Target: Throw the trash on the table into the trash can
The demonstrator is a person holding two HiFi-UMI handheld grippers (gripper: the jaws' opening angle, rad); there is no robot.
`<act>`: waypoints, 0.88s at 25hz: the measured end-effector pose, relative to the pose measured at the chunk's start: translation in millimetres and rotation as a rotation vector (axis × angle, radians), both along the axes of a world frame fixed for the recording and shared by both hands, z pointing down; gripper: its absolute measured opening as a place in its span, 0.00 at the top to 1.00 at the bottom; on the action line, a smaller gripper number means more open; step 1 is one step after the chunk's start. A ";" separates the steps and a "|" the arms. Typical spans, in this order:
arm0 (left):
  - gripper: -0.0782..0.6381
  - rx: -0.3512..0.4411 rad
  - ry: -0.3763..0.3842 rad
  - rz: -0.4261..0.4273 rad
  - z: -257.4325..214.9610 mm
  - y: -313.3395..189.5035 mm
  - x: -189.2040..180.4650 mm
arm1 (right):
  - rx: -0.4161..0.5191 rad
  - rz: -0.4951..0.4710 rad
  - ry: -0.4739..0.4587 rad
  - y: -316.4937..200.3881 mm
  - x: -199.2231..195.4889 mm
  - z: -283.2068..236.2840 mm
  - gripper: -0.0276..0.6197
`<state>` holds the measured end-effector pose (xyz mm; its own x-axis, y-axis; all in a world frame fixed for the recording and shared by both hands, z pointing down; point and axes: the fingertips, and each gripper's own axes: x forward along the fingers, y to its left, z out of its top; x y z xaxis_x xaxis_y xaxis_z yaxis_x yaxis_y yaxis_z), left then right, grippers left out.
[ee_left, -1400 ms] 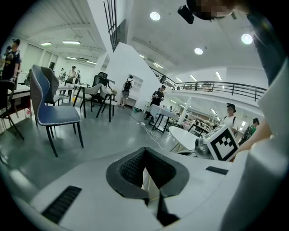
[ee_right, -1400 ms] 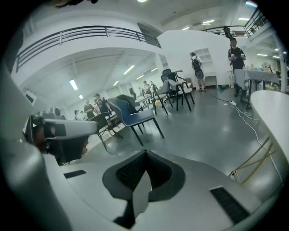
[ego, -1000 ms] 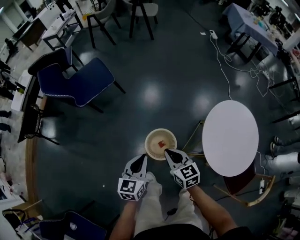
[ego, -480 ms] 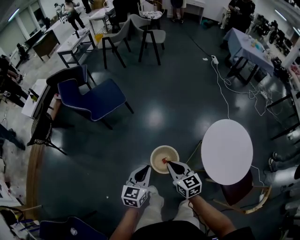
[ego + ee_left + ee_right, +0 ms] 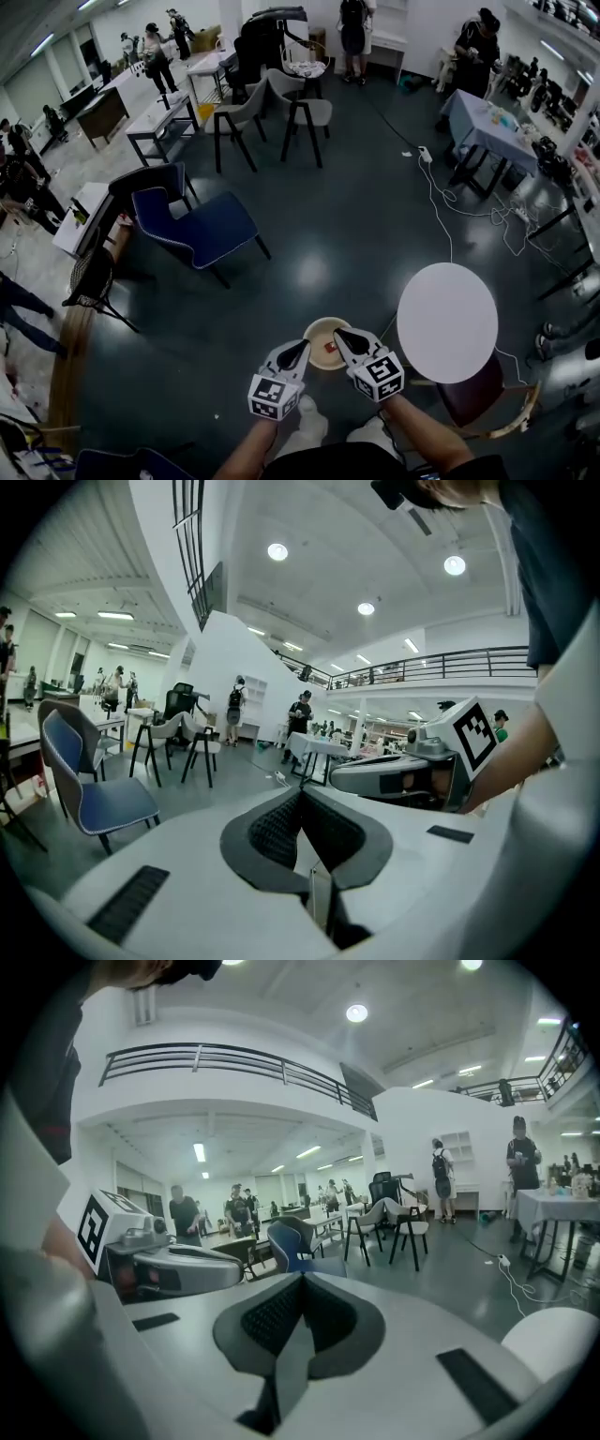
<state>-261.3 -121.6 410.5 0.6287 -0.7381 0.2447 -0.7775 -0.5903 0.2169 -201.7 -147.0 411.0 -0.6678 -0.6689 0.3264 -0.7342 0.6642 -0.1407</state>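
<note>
"Look, both tools went up! A second ago they were low over the trash can (image 5: 315,329). Now it looks smaller and farther below them."

"Which tool is which?"

"The left gripper (image 5: 299,347) is in the person's left hand. The right gripper (image 5: 339,334) is in the other hand. They are side by side and they point a bit down."

"Are they holding anything?"

"No. The left one has its fingers pressed together with nothing between them. The right one is just the same, closed up tight and empty."

"So where is the trash?"

"There is a little red scrap (image 5: 329,348) at the bottom of the can, near the right side of its rim. From above, the tip of the right gripper sits just over that rim."

"And where is the can?"

"It stands on the dark floor (image 5: 309,206), near the left edge of the round white table (image 5: 447,322). A blue chair (image 5: 192,225) is well away from it, over to the left."
</note>
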 end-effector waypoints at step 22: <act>0.88 0.154 -0.034 -0.019 -84.5 55.1 82.6 | 0.154 -0.042 -0.081 67.9 79.2 -90.8 0.93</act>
<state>-178.7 -66.5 326.0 0.6072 -0.7805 0.1489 -0.7944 -0.5993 0.0984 -122.5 -79.1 320.2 -0.7165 -0.6775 0.1659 -0.6954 0.7126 -0.0929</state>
